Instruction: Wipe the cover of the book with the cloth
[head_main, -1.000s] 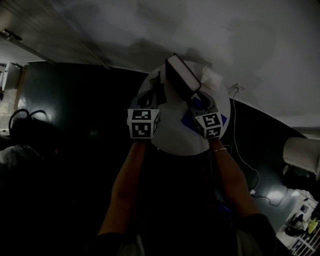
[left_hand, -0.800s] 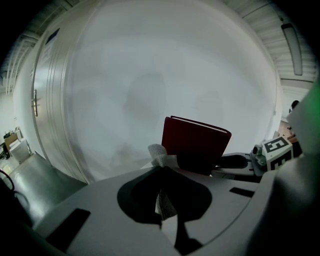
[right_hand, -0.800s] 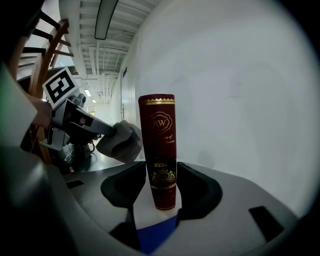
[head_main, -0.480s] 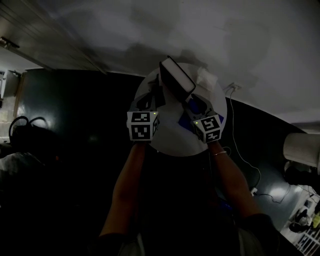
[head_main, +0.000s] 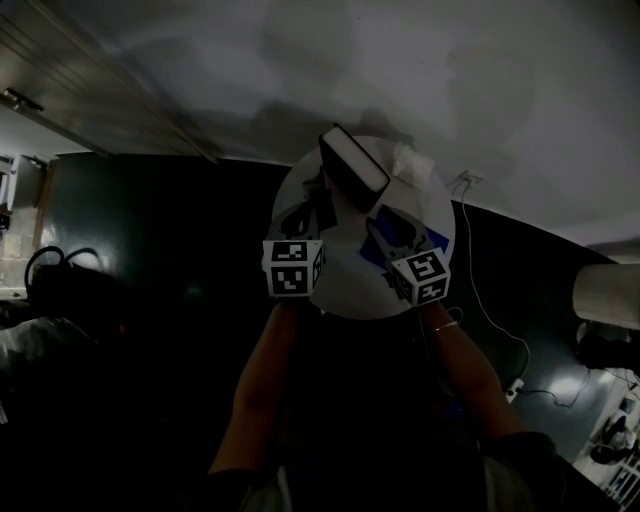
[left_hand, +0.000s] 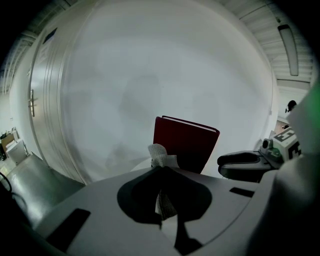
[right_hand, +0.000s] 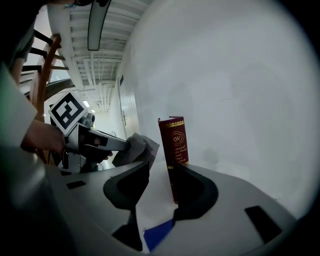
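A pale wall (head_main: 450, 80) fills the far side of the room, with dark floor (head_main: 150, 230) below it. Against that wall stands a round white table (head_main: 350, 295), the one surface that bears anything here. On it, toward the far edge, a dark red book (head_main: 352, 168) stands upright on its bottom edge. Its gold-stamped spine (right_hand: 175, 142) is turned toward the person's right hand and its plain red cover (left_hand: 187, 145) toward the left.

The left gripper (head_main: 320, 192) reaches in from the near left. Its jaws are closed tight on a light grey cloth (left_hand: 160, 152), which bunches out past the tips. The cloth (right_hand: 140, 150) hangs just beside the cover, at the book's lower corner. I can't tell whether it actually touches.

The right gripper (head_main: 380, 222) comes in from the near right, jaws (right_hand: 160, 172) partly apart and just now narrowing. Nothing is between the pads. The book stands just ahead of them, its lower part partly behind the right-hand jaw.

A blue sheet (head_main: 433, 242) lies flat on the table under that gripper. A pale crumpled lump (head_main: 415, 160) sits beyond the book near the table's far rim; I can't make out what it is. A thin cable (head_main: 480, 300) trails over the floor to the right.
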